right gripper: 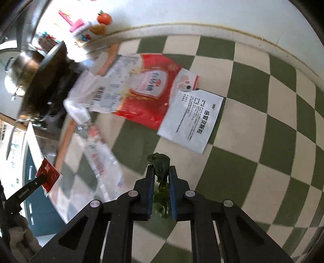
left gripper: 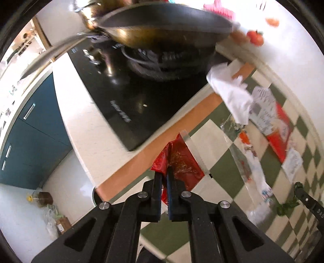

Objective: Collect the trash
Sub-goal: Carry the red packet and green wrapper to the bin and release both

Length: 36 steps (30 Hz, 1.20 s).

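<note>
My left gripper (left gripper: 164,169) is shut on a red sauce packet (left gripper: 182,159), held above the green-and-white checkered mat (left gripper: 226,172); it also shows in the right wrist view (right gripper: 48,175). My right gripper (right gripper: 161,168) is shut on a wilted green vegetable scrap (right gripper: 161,163) above the mat (right gripper: 263,113). On the mat lie a big red and white bag (right gripper: 141,89), a white printed sachet (right gripper: 192,119), a clear plastic wrapper (right gripper: 97,149) and a white crumpled tissue (left gripper: 230,91).
A black stove top (left gripper: 131,97) with a wok (left gripper: 162,26) stands left of the mat. A tomato (right gripper: 104,18) and a pink brush (right gripper: 77,25) sit by the back wall. Blue cabinets (left gripper: 30,141) and the floor lie below the counter edge.
</note>
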{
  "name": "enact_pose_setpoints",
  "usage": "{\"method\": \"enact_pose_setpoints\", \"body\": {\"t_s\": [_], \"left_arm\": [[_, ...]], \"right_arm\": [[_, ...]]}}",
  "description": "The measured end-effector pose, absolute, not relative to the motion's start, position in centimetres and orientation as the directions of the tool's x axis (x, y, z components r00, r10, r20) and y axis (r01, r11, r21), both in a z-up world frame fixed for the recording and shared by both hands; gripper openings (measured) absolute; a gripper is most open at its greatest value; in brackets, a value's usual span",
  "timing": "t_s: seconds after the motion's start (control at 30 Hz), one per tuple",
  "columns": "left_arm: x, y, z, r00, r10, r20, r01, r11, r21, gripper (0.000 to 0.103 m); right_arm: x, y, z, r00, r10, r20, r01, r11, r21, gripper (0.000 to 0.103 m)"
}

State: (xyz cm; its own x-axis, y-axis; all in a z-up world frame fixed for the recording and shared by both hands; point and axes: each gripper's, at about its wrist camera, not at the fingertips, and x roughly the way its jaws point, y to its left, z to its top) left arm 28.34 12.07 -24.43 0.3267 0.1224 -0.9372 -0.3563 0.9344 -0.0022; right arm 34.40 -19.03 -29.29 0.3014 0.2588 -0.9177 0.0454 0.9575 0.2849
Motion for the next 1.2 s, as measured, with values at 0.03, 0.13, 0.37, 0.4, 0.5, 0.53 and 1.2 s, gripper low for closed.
{"method": "enact_pose_setpoints", "body": {"t_s": [0.03, 0.13, 0.37, 0.4, 0.5, 0.53, 1.2], "left_arm": [[27.5, 12.6, -23.5, 0.341, 0.118, -0.933, -0.359, 0.933, -0.013, 0.002], [24.7, 15.1, -21.7, 0.368, 0.12, -0.922, -0.369, 0.929, -0.026, 0.002], [17.8, 22.4, -22.0, 0.348, 0.159, -0.924, -0.483, 0.875, -0.031, 0.002], [16.3, 24.1, -22.5, 0.334, 0.167, -0.928, -0.514, 0.857, -0.031, 0.002], [13.0, 27.8, -24.7, 0.291, 0.181, -0.939, -0.577, 0.816, -0.022, 0.002], [11.4, 29.7, -26.1, 0.263, 0.183, -0.947, -0.607, 0.795, -0.015, 0.002], [2.2, 47.1, -70.8, 0.016, -0.147, -0.989, -0.787, 0.608, -0.103, 0.002]], "right_arm": [[34.2, -18.6, -28.6, 0.309, 0.272, -0.912, 0.039, 0.954, 0.298, 0.014], [33.0, -16.7, -26.3, 0.324, 0.325, -0.888, -0.006, 0.94, 0.342, 0.014], [28.9, -5.5, -23.4, 0.25, 0.486, -0.837, -0.211, 0.871, 0.443, 0.014], [28.1, -3.2, -23.5, 0.223, 0.51, -0.83, -0.243, 0.854, 0.46, 0.014], [25.8, 4.0, -25.1, 0.14, 0.549, -0.824, -0.339, 0.809, 0.481, 0.014], [25.1, 6.0, -25.9, 0.117, 0.552, -0.825, -0.364, 0.797, 0.482, 0.014], [14.8, 33.3, -70.5, -0.118, 0.29, -0.95, -0.514, 0.801, 0.308, 0.014]]}}
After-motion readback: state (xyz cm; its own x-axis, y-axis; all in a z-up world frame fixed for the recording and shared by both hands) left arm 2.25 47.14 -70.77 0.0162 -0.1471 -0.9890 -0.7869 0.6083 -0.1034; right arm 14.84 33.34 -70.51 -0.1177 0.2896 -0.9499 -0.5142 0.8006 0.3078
